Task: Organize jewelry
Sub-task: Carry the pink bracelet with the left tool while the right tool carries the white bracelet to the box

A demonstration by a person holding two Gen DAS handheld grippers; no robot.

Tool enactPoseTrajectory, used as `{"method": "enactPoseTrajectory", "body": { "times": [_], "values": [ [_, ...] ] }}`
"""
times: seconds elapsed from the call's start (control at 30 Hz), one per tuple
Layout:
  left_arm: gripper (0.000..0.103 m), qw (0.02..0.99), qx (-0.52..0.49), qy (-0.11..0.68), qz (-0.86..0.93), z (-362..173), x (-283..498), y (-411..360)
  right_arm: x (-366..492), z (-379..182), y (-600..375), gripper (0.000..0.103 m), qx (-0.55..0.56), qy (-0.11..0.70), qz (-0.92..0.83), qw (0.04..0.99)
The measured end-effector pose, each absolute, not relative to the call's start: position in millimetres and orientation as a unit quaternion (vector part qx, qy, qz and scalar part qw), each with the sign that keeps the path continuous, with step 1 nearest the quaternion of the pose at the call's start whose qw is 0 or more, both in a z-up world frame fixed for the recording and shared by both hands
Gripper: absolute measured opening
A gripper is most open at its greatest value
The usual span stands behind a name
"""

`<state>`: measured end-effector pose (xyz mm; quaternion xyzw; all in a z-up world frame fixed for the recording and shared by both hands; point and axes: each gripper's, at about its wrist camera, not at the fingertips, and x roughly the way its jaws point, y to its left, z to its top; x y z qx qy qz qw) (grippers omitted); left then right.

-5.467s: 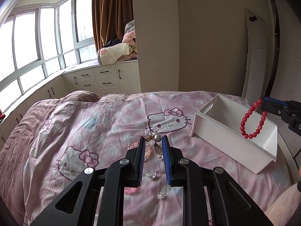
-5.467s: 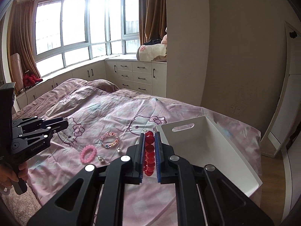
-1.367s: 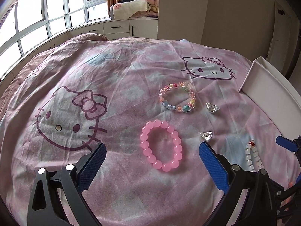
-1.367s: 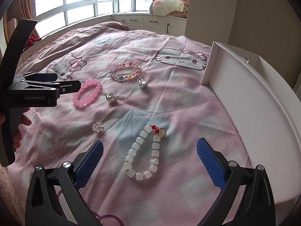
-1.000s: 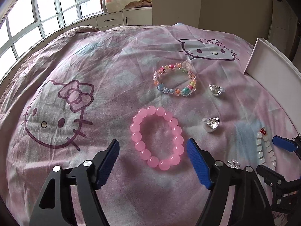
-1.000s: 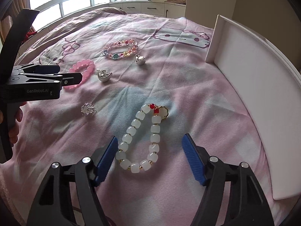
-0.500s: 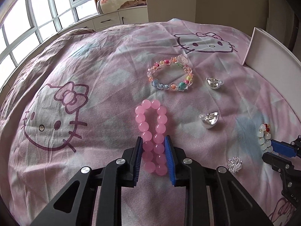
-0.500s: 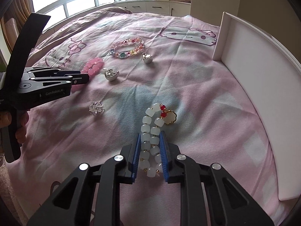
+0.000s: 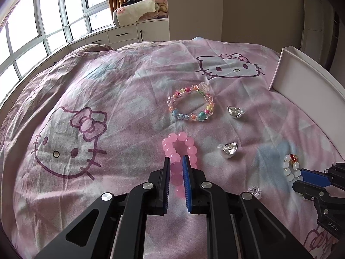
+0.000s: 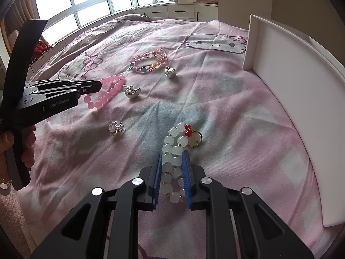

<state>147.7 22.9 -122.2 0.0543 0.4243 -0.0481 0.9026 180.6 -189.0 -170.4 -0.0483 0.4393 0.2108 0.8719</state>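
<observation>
Left claw (image 9: 175,161) just closed, pinching the near half of the pink bracelet (image 9: 180,145), squeezed into a narrow loop on the bed (image 9: 129,90); right claw (image 10: 171,158) likewise closed on the white bracelet (image 10: 173,149), red beads and gold charm at its 1 o'clock. Light, round, slick beads on stretchy cord: likely to roll or slip, so best gripped across both strands, mid-loop. White bin (image 10: 286,69) waiting at 2 o'clock. Multicoloured bracelet (image 9: 190,105) lying at 12 o'clock of the pink one.

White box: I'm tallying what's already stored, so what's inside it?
The white box shows only its outer wall and rim in both views; its inside is hidden. On the bedspread, each gripper has just closed on a bracelet.
</observation>
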Motion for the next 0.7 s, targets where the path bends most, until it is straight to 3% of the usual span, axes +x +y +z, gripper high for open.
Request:
{"method": "enactPoseTrajectory", "body": {
  "times": [0.7],
  "values": [
    [0.016, 0.920, 0.038, 0.387, -0.044, -80, 124, 25, 167, -127, -196, 0.010, -0.037, 0.391, 0.223, 0.892]
  ]
}}
